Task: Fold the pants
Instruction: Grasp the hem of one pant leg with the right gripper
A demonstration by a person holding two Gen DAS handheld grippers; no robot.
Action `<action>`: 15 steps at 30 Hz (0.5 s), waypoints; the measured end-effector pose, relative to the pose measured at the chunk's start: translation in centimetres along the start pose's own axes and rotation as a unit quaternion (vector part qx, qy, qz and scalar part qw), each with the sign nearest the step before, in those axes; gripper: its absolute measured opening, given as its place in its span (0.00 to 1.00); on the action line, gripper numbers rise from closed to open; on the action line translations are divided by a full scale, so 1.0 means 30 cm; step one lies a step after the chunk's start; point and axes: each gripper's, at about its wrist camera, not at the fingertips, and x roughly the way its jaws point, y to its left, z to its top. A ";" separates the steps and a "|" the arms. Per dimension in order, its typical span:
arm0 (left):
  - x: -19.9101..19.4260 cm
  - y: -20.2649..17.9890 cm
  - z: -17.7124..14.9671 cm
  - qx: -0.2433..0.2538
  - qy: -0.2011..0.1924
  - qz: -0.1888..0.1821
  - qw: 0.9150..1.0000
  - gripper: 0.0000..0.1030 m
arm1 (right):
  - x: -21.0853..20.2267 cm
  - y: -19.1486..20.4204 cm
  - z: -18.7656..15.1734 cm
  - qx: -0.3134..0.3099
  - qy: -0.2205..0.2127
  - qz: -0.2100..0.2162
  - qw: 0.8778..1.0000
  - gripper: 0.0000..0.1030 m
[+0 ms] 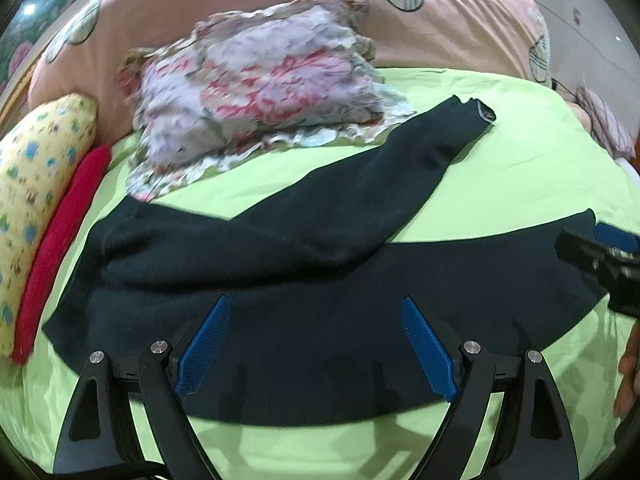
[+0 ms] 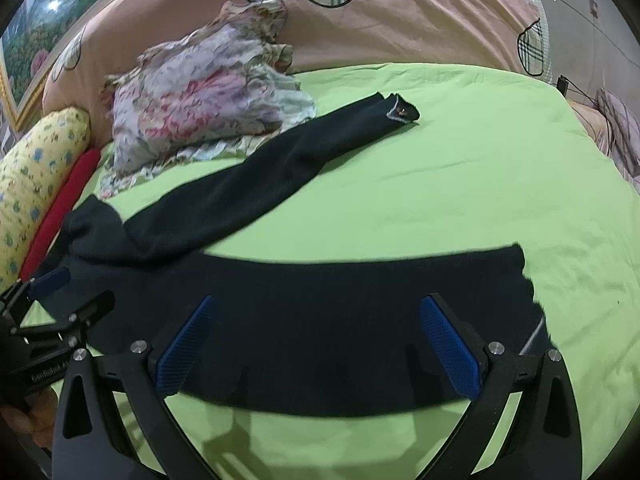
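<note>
Dark navy pants (image 1: 280, 264) lie spread on a green bed sheet (image 1: 500, 168). One leg runs diagonally up to a cuff (image 1: 480, 114) by the floral pillow; the other leg (image 2: 360, 300) stretches across the near side. My left gripper (image 1: 316, 340) hovers open over the waist end, nothing between its blue pads. My right gripper (image 2: 316, 340) hovers open over the near leg, close to its cuff end (image 2: 524, 280). The right gripper (image 1: 600, 256) shows at the right edge of the left wrist view, and the left gripper (image 2: 52, 296) at the left edge of the right wrist view.
A floral frilled pillow (image 1: 256, 88) lies at the back left, its edge touching the upper leg. A yellow bolster (image 1: 36, 176) and a red roll (image 1: 60, 240) line the left side. A pink duvet (image 1: 440, 32) is heaped behind. Bare green sheet (image 2: 480, 152) spreads to the right.
</note>
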 end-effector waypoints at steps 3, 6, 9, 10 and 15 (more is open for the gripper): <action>0.034 -0.008 0.037 0.008 0.007 -0.013 1.000 0.86 | 0.020 -0.022 0.047 0.004 -0.001 -0.002 1.000 0.99; 0.072 -0.012 0.079 0.013 0.009 -0.018 1.000 0.86 | 0.042 -0.047 0.096 0.006 -0.004 -0.005 1.000 0.99; 0.103 -0.015 0.119 0.016 0.009 -0.020 1.000 0.85 | 0.066 -0.075 0.149 0.010 -0.007 -0.007 1.000 0.99; 0.112 -0.016 0.131 0.016 0.010 -0.022 1.000 0.85 | 0.074 -0.085 0.166 0.012 -0.008 -0.008 1.000 0.99; 0.168 -0.045 0.188 0.035 0.017 -0.034 0.999 0.85 | 0.132 -0.134 0.255 0.020 -0.009 -0.008 1.000 0.99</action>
